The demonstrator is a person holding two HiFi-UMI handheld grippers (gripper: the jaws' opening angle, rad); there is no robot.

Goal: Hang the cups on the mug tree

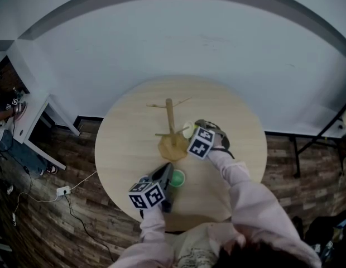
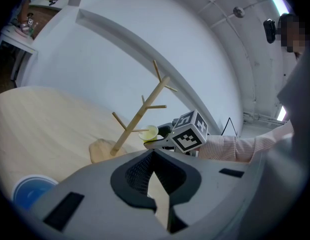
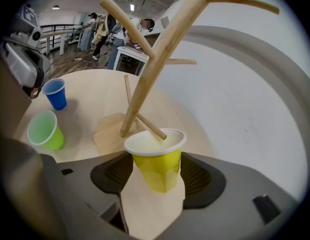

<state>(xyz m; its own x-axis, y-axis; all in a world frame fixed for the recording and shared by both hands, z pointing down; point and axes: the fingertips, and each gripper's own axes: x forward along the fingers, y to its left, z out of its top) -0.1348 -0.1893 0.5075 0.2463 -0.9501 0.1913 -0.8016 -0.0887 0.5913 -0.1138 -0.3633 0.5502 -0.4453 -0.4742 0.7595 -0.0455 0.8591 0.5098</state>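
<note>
Toward the middle of the bench (image 1: 128,149) we find the mug tree (image 1: 171,121). Our right hand-held gripper (image 3: 157,180) grasps the yellow cup (image 3: 155,156) by its sides, a low peg just inside its mouth. Our left hand-held gripper (image 2: 154,156) is clenched, empty, beside the green cup (image 1: 177,177). We judge the cup could slip off that shallow peg if freed now, or a shove could topple the tree.

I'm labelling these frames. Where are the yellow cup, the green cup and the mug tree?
yellow cup (image 3: 157,171), right gripper view, on its side wall.
green cup (image 3: 54,141), right gripper view, on its outer wall.
mug tree (image 3: 151,84), right gripper view, on its trunk.
</note>
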